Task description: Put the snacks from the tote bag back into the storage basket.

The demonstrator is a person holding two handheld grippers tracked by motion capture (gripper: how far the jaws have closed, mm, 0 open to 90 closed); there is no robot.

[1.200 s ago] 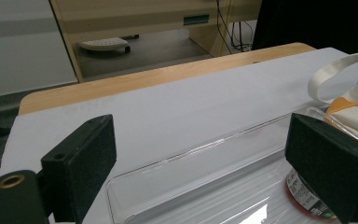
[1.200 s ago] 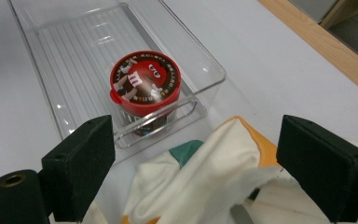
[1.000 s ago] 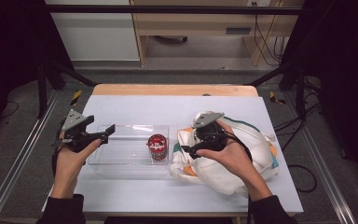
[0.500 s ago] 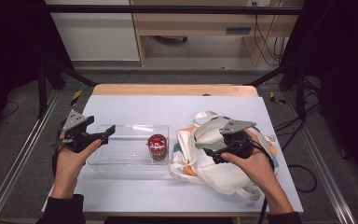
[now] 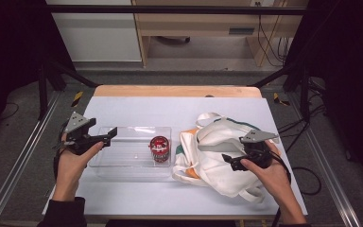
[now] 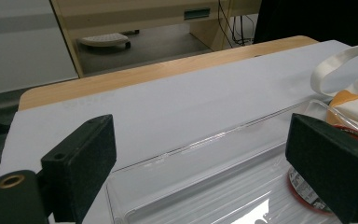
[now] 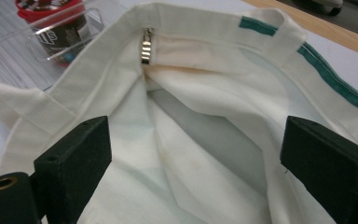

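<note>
- Right gripper (image 5: 230, 161) hangs over the white tote bag (image 5: 217, 156) on the right half of the bench (image 5: 170, 111), fingers spread wide and gripping nothing.
- From the right gripper view, those 2 fingers (image 7: 74, 163) frame the bag's open mouth, with the metal zipper pull (image 7: 146, 46) sitting at the far end of the opening.
- A green stripe (image 7: 335, 74) runs along the bag's rim, and its handle loops out toward the back of the bench.
- Left gripper (image 5: 108, 135) sits at the left end of the clear plastic tray (image 5: 123, 158), fingers spread apart, empty, just above the tray's edge.
- Inside the tray, at its right end, stands 1 red candy tub (image 5: 159, 148), just beside the bag.
- In the left gripper view the tub (image 6: 307, 189) peeks out behind the right finger.
</note>
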